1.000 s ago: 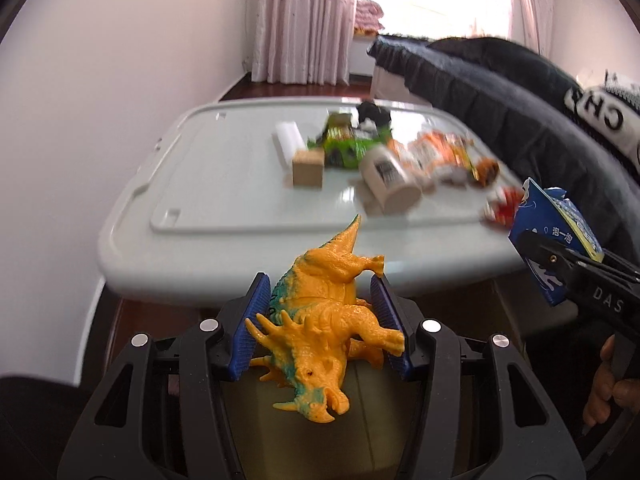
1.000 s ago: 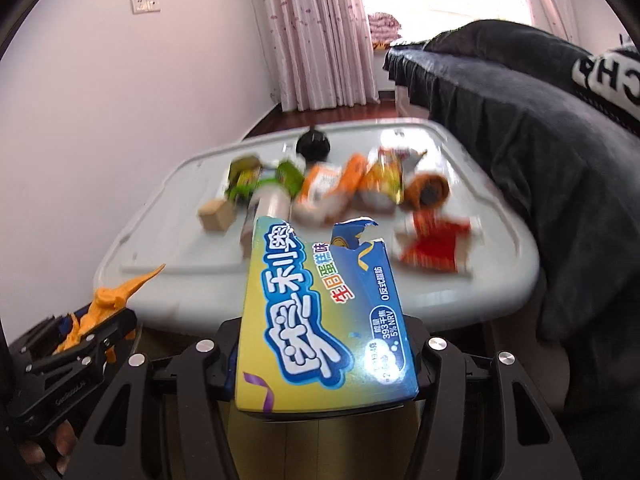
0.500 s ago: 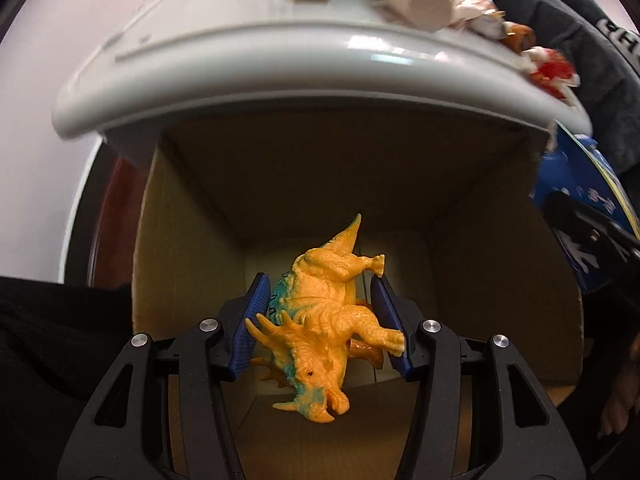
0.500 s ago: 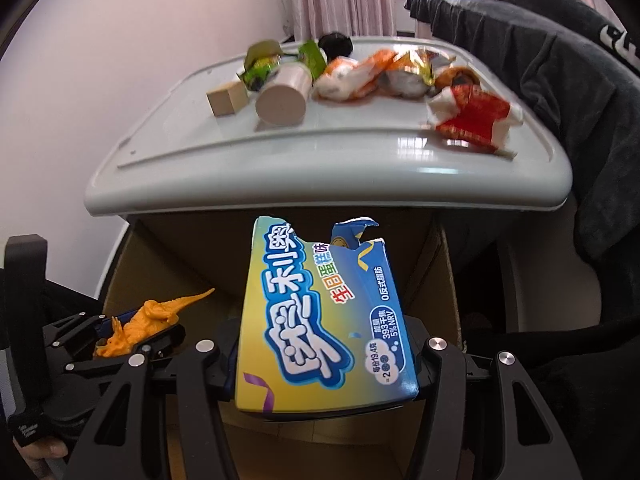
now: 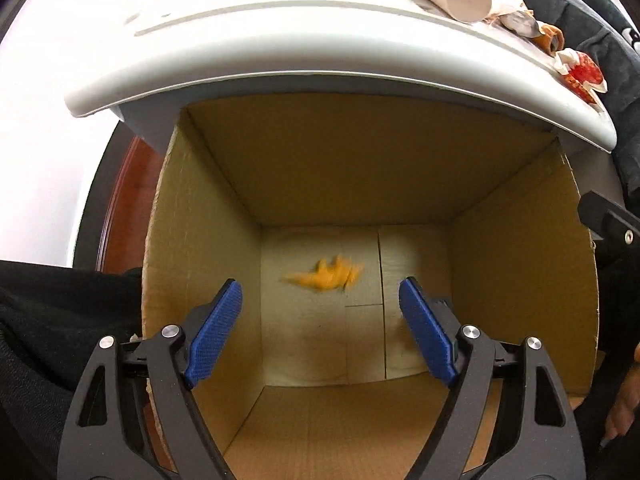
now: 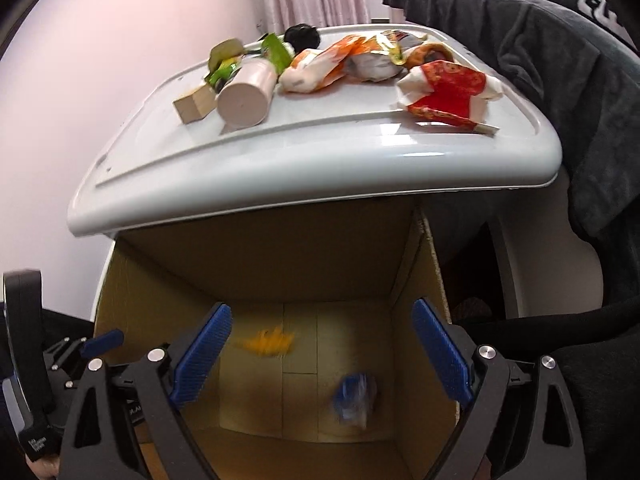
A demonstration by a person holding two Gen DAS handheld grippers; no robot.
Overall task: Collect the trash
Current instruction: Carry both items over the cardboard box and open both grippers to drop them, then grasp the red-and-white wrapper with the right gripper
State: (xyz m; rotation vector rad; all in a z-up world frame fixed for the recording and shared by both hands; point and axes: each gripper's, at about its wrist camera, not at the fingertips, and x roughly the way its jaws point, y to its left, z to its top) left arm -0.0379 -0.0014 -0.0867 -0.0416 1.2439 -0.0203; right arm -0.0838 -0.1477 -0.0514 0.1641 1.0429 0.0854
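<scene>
The orange toy dinosaur (image 5: pixel 326 276) is a motion-blurred streak of bright plastic low inside the cardboard box (image 5: pixel 516 264), with your left tool (image 5: pixel 320 320) above it and nothing between the ribbed blue pads (image 5: pixel 216 328); that tool's jaws are spreading wide. From your right side the same toy (image 6: pixel 266 342) shows toward the box's left wall, and a blue snack packet (image 6: pixel 354 400) appears as a glossy blurred patch nearer the right wall. Whether either has reached the box floor you cannot tell. Your right tool (image 6: pixel 322 356) is also opening over the box, its jaws clear of both things.

The box is plain brown corrugated card, square, deep, with seamed flaps forming its floor. It sits under the near edge of the bench (image 6: pixel 280 176), a smooth pale grey plastic top with rounded corners and a raised rim. More litter lies across the bench: a small wooden block (image 6: pixel 194 106) toward the left, a pale cylindrical tube (image 6: pixel 248 94) lying on its side touching it, a crumpled orange-and-white wrapper (image 6: pixel 320 66) in the middle, and a red patterned wrapper (image 6: pixel 450 96) near the right edge. A dark fleecy blanket (image 6: pixel 540 40) hangs beside the bench's right edge.
</scene>
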